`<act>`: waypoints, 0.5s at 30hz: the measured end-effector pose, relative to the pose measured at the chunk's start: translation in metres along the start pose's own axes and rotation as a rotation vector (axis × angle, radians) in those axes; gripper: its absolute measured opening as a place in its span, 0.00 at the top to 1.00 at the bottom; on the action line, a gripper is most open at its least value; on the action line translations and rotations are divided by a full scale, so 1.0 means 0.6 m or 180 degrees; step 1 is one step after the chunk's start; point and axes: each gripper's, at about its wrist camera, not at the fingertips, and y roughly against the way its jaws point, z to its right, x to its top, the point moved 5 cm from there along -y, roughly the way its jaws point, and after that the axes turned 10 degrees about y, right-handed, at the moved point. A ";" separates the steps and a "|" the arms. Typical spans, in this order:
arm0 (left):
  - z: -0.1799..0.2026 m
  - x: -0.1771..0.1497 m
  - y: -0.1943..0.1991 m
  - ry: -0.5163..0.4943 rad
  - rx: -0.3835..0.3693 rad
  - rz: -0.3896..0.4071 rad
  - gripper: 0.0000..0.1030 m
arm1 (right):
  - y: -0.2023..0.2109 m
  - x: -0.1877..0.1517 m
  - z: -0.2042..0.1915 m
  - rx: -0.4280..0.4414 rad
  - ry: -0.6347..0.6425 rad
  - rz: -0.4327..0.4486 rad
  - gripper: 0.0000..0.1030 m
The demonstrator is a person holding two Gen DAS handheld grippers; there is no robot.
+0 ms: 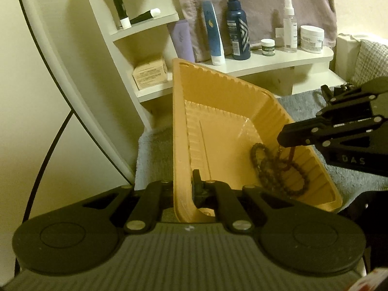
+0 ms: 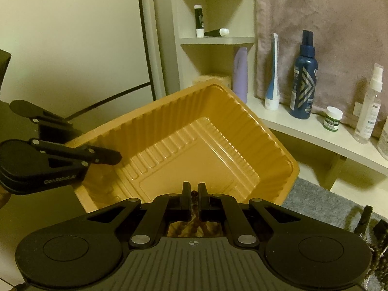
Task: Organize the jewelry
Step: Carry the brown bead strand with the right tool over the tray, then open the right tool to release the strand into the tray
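Note:
An orange ribbed plastic tray [image 1: 218, 101] is tilted up over a grey towel. My left gripper [image 1: 186, 189] is shut on the tray's near wall; it also shows at the left of the right wrist view [image 2: 116, 156], pinching the rim of the tray [image 2: 242, 111]. My right gripper [image 2: 193, 191] is shut on a dark beaded necklace [image 2: 194, 218] and comes in from the right in the left wrist view [image 1: 282, 140]. The rest of the necklace [image 1: 278, 169] lies coiled on the tray's floor below it.
A white shelf [image 1: 278, 60] behind holds a blue tube [image 1: 213, 34], a dark spray bottle [image 1: 238, 29], a clear spray bottle [image 1: 289, 26] and two jars. A corner shelf [image 1: 143, 26] holds small tubes. More jewelry [image 2: 373, 249] lies on the grey towel [image 2: 320, 198].

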 end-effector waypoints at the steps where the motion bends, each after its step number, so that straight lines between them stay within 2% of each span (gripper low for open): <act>1: 0.000 0.001 0.000 -0.0003 0.0001 0.0000 0.95 | -0.002 -0.001 0.001 0.0014 -0.0018 -0.0010 0.95; 4: 0.000 0.001 0.000 -0.0009 0.0011 -0.0003 0.95 | -0.006 -0.005 0.007 0.0062 -0.0101 -0.0027 0.95; 6: 0.001 0.001 0.000 -0.0012 0.0014 -0.0005 0.95 | -0.002 -0.007 0.014 0.0004 -0.0172 0.0008 0.89; 8: 0.001 0.000 0.000 -0.0013 0.0015 -0.0006 0.95 | 0.009 -0.009 0.027 -0.0064 -0.0290 0.0075 0.56; 9: 0.001 0.000 0.000 -0.0015 0.0016 -0.0007 0.95 | 0.018 -0.010 0.035 -0.0110 -0.0366 0.0141 0.52; 15: 0.000 0.000 0.000 -0.0031 0.0016 -0.0008 0.96 | 0.068 -0.044 0.081 -0.0558 -0.0696 0.0256 0.51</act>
